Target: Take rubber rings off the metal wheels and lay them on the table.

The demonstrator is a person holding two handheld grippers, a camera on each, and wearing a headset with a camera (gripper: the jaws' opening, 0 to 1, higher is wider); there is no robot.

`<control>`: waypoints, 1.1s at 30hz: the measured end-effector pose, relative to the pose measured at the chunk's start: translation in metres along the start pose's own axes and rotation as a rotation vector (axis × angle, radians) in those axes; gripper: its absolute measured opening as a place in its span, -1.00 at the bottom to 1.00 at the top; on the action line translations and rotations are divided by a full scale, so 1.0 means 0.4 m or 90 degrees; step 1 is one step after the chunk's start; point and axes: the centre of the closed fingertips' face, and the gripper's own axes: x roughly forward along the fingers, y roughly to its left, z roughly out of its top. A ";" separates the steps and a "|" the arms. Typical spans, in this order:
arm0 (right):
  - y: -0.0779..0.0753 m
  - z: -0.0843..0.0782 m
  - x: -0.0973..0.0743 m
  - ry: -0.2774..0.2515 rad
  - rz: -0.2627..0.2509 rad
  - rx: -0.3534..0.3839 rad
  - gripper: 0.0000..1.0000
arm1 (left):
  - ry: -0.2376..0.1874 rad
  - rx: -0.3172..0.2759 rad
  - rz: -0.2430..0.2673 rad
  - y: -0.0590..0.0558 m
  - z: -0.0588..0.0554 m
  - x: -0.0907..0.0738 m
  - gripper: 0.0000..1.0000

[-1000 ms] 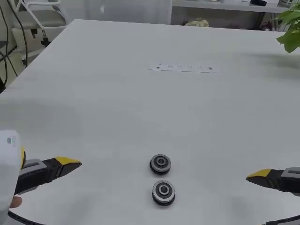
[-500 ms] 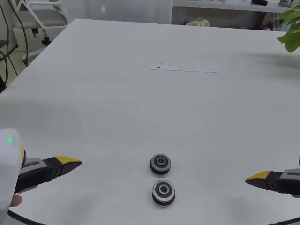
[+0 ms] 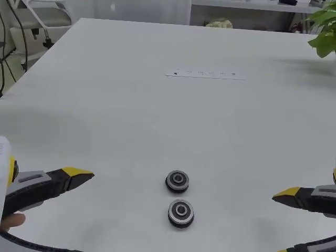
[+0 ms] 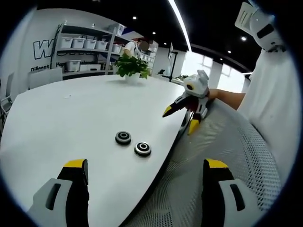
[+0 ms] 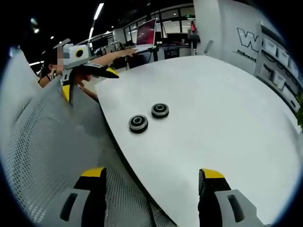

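Both jaws of the left gripper (image 4: 144,166) and of the right gripper (image 5: 154,176) run off the bottom of their own views, and in the head view the side edges cut away each gripper's body. The printed strip (image 3: 205,74) far up the table (image 3: 105,105) is too small to read, and the plant (image 3: 323,31) is clipped by the upper right corner. On the metal wheels (image 3: 177,181), rubber rings cannot be told from rims at this size.

Two wheels (image 5: 138,123) on white table (image 5: 227,109)

A lab-like office: shelves (image 4: 71,56) of bins (image 4: 87,43), monitor (image 5: 146,32)
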 end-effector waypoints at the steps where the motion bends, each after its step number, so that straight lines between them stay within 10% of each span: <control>1: -0.003 0.003 -0.001 -0.004 -0.004 0.001 0.58 | 0.007 0.007 0.000 0.000 -0.002 -0.002 0.99; 19: -0.027 0.217 -0.050 -0.184 -0.002 0.008 0.53 | 0.038 0.093 -0.016 -0.003 0.050 -0.010 0.99; 33: -0.014 0.323 -0.013 -0.198 0.031 -0.078 0.33 | 0.036 0.166 0.021 0.055 0.143 -0.052 0.94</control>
